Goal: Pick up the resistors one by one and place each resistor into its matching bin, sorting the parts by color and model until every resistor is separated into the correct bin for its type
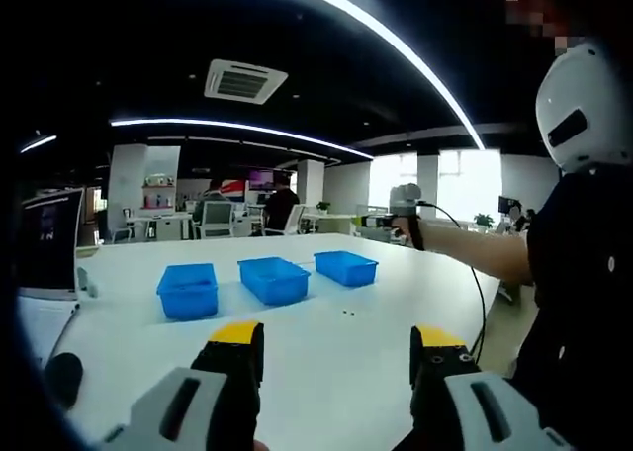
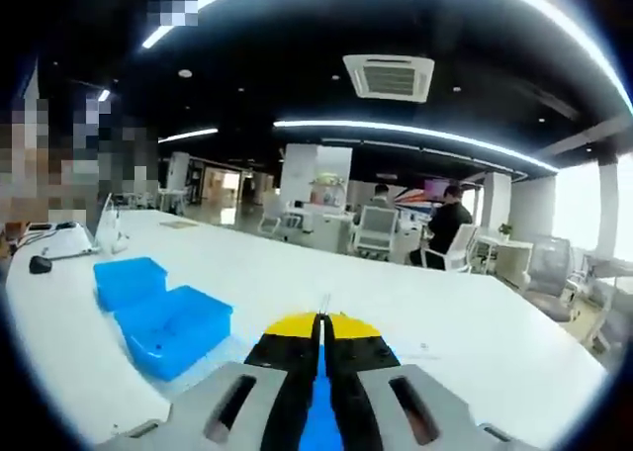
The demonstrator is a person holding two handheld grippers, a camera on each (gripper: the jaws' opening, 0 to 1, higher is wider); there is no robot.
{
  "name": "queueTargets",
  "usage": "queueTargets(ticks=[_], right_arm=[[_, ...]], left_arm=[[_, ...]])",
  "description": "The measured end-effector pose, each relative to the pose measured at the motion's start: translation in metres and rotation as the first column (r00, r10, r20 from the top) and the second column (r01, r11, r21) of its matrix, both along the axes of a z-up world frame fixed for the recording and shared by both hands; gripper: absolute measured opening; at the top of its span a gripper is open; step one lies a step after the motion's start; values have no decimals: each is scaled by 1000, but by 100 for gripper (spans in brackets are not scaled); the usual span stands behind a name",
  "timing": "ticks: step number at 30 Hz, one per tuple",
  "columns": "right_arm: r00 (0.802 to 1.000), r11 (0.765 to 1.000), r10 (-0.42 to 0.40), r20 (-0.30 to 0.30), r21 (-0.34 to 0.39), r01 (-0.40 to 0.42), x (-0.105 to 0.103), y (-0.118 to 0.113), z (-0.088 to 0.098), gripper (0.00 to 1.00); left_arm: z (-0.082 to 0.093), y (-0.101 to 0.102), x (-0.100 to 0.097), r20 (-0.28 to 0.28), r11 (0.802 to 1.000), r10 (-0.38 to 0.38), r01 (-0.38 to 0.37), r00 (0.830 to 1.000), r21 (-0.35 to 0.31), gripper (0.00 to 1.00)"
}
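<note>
Three blue bins [image 1: 188, 291] [image 1: 274, 279] [image 1: 346, 267] stand in a row on the white table [image 1: 326, 372]. A couple of tiny resistors [image 1: 347, 314] lie loose in front of them. My left gripper [image 1: 336, 344] hovers open over the near table, nothing between its yellow-tipped jaws. My right gripper [image 1: 404, 209] is held up above the far side of the table by an outstretched arm. In the right gripper view the right gripper [image 2: 318, 324] is shut, and a thin wire of a resistor [image 2: 324, 303] pokes out from the tips. Two of the blue bins [image 2: 131, 278] [image 2: 173, 327] lie to its lower left.
A laptop [image 1: 49, 243] and a dark mouse [image 1: 61, 377] sit at the table's left end. A black cable [image 1: 477, 293] drops over the right edge. The person [image 1: 584, 273] stands at the right. Seated people and chairs [image 2: 435, 235] are beyond the table.
</note>
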State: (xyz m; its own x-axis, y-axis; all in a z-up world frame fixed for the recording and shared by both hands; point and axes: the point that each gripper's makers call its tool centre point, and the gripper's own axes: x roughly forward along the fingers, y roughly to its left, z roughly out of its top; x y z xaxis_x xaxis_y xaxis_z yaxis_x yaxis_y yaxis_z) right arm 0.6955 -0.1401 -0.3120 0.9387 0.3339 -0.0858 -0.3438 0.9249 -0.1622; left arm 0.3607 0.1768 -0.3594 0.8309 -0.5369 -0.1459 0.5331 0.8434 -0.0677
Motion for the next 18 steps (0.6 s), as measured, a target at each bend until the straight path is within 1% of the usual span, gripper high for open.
queueTargets(ticks=[1, 2, 3, 7, 10, 13, 15, 18], right_arm=[[1000, 1000, 1, -1, 3, -1, 0, 0, 0, 12], [1000, 1000, 7, -2, 11, -7, -1, 1, 0, 19], [1000, 1000, 10, -4, 14, -10, -2, 2, -1, 23], [1000, 1000, 19, -6, -1, -19, -6, 2, -4, 28], [1000, 1000, 27, -3, 12, -27, -17, -1, -6, 30], [999, 999, 40, 0, 28, -40, -37, -2, -9, 32], [999, 998, 43, 16, 48, -43, -49, -4, -10, 33], [997, 996, 65, 34, 62, -67, -77, -4, -13, 33]], left_arm=[[0, 0, 0, -1, 1000, 0, 0, 1000, 1, 61], [-1, 0, 0, -2, 1000, 0, 0, 1000, 1, 61], [-1, 0, 0, -2, 1000, 0, 0, 1000, 0, 61], [-1, 0, 1, -3, 1000, -3, 3, 1000, -1, 61], [-1, 0, 3, -2, 1000, -5, 5, 1000, -2, 61], [-3, -1, 5, -4, 1000, -8, 8, 1000, -5, 61], [-2, -1, 6, -1, 1000, -10, 10, 1000, -4, 61], [-1, -2, 9, 4, 1000, -15, 16, 1000, -13, 61]])
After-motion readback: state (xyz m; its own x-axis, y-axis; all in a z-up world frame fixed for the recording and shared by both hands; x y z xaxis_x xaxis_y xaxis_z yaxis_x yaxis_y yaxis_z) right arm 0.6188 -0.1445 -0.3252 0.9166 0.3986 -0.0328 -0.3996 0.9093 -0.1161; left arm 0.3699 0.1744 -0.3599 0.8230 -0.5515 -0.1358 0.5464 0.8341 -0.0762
